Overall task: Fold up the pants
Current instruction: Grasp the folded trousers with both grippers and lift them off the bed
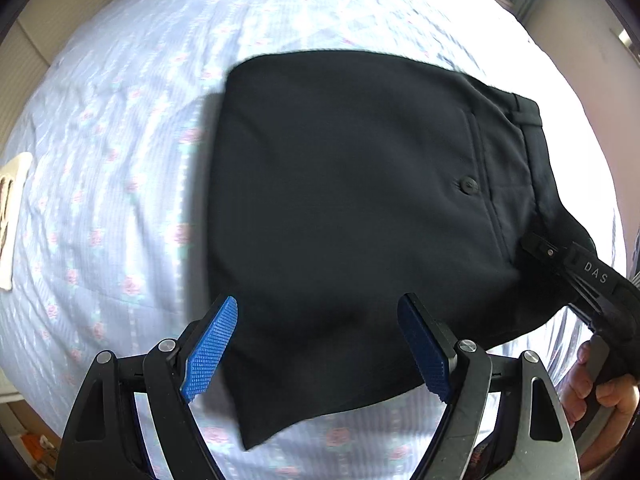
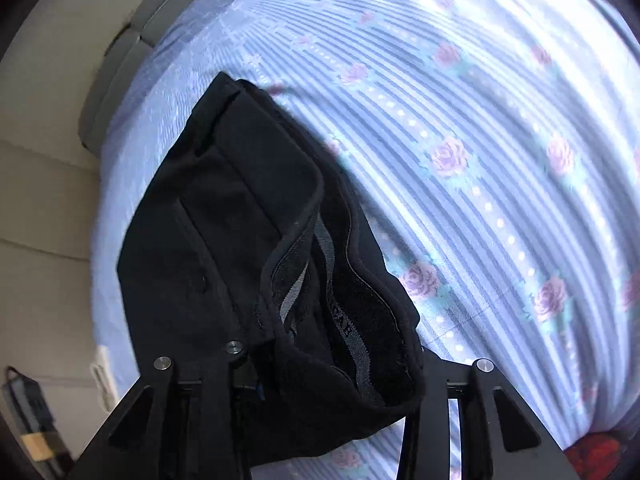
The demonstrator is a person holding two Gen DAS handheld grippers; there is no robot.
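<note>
Black pants (image 1: 352, 208) lie folded into a compact stack on a blue striped floral bedsheet (image 1: 120, 140). The waistband and a back-pocket button (image 1: 469, 185) face right. My left gripper (image 1: 320, 344) is open, its blue pads (image 1: 212, 348) spread over the stack's near edge, holding nothing. The right gripper (image 1: 538, 246) grips the waistband at the right. In the right wrist view the pants (image 2: 224, 240) drape over the right gripper (image 2: 320, 364); its fingertips are hidden under the waistband (image 2: 344, 320), shut on the cloth.
The bed (image 2: 480, 140) fills both views. A beige floor (image 2: 44, 208) and a dark object (image 2: 28, 408) lie beyond the bed's edge. A pale flat item (image 1: 12, 216) rests at the sheet's left. A hand (image 1: 600, 384) holds the right gripper's handle.
</note>
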